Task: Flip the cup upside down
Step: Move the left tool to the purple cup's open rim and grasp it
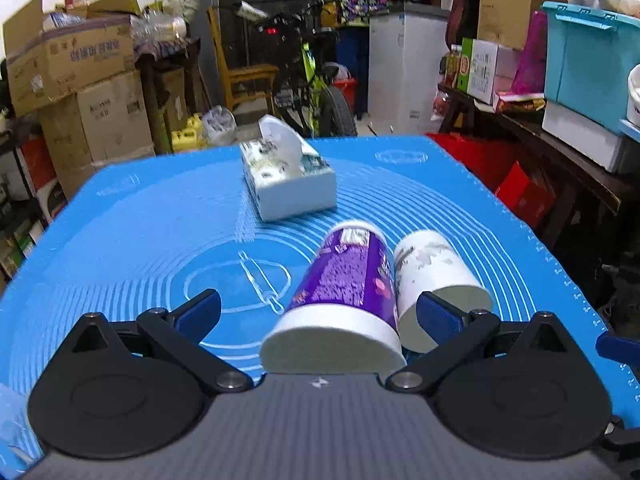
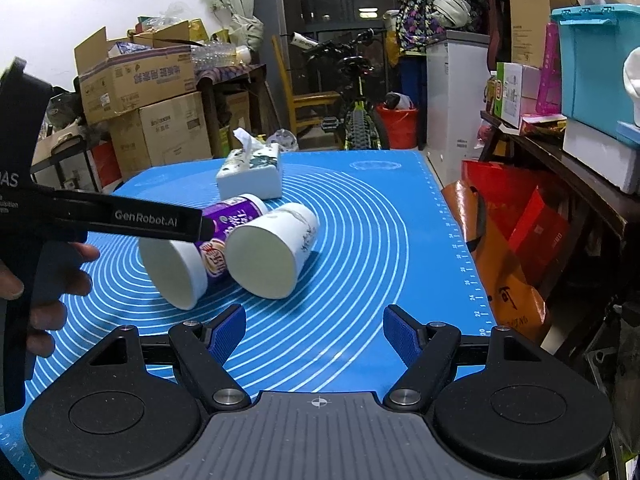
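Two paper cups lie on their sides on the blue mat (image 1: 120, 240), touching, mouths toward the cameras. The purple cup (image 1: 344, 280) is on the left and the white cup (image 1: 432, 276) on the right. My left gripper (image 1: 320, 312) is open, its jaws wide; the purple cup's rim lies between them, and the white cup sits behind the right finger. In the right wrist view the purple cup (image 2: 216, 240) and white cup (image 2: 276, 248) lie ahead. My right gripper (image 2: 314, 332) is open and empty, short of the cups. The left gripper's body (image 2: 120, 216) reaches over the purple cup.
A tissue box (image 1: 288, 176) stands on the mat behind the cups; it also shows in the right wrist view (image 2: 250, 176). The mat's right edge (image 2: 460, 240) drops to red bags on the floor. Cardboard boxes, a bicycle and shelves surround the table.
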`<state>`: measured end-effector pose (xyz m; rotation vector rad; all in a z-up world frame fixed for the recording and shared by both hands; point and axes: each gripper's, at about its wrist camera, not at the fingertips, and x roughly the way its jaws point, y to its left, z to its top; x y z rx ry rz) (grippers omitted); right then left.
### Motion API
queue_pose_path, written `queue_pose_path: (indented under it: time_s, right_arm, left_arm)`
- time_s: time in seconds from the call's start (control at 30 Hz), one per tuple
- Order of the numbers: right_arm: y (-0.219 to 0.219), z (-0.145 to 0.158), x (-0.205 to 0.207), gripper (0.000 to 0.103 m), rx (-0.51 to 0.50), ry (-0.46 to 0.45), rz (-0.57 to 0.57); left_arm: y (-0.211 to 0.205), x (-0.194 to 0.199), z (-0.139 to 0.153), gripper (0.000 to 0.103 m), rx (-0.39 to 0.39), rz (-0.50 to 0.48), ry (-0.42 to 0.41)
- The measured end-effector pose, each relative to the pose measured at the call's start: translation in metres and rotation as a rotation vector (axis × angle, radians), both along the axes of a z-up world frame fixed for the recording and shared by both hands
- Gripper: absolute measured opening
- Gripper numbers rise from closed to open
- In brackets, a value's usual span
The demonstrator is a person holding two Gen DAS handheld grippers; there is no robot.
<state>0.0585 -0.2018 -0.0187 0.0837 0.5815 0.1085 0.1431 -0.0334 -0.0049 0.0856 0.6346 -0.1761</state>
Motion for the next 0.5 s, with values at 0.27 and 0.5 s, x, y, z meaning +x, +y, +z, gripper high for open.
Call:
queue_pose_path:
  time_s: [0.27,0.5]
  right_arm:
    - [0.0003,-0.0044,0.0041,0.079,0.01,0.008,-0.001]
    - [0.0035,-0.003,0.002,0.079,0.008,0.005,0.003]
  left_arm:
    - [0.0052,-0.0012,-0.0077,0.085,-0.011,-0.016,0.028]
    - [0.006,-0.0017,-0.0045,0.077,-0.018,-0.038,0.032]
